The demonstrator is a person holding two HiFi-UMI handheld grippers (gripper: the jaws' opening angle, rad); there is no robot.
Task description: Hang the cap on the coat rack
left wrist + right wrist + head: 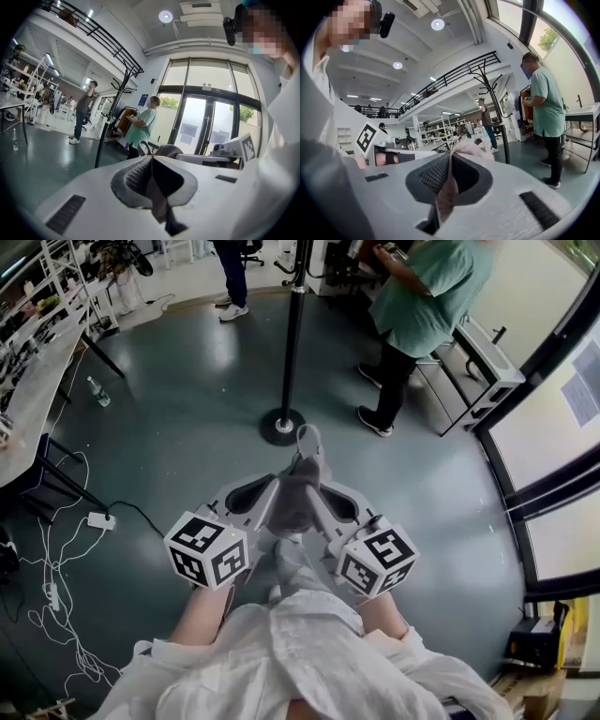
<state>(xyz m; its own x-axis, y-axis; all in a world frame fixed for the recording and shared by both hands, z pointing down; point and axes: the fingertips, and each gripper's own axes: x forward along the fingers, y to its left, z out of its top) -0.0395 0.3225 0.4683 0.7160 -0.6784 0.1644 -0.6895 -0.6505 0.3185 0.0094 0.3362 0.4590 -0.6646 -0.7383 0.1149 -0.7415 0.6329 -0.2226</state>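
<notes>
The dark grey-green floor [187, 427] fills most of the head view. Glass doors [553, 427] run along its right edge, and a white table [33, 381] along its left edge. The coat rack [292, 343] stands on a round base near the floor's middle. Its black pole rises towards the top edge, and its curved hooks show in both gripper views.

A person in a green top [427, 296] stands just right of the rack, facing a metal bench by the doors. A second person [232, 277] stands beyond the rack at the far edge.

Both tools sit side by side at the near edge, each with a black-and-white marker cube. The left tool [151, 159] is pressed together on a dark fold of the cap [298, 488]. The right tool [449, 161] is pinching a pale pinkish fold of it. The cap hangs between them above the floor, on the near side of the rack's base and apart from it.

A bottle [97, 392] stands near the table's leg. A white power strip [99, 519] with loose cables lies at the left edge. Paper sheets [583, 390] are stuck on the glass, their writing too small to read.
</notes>
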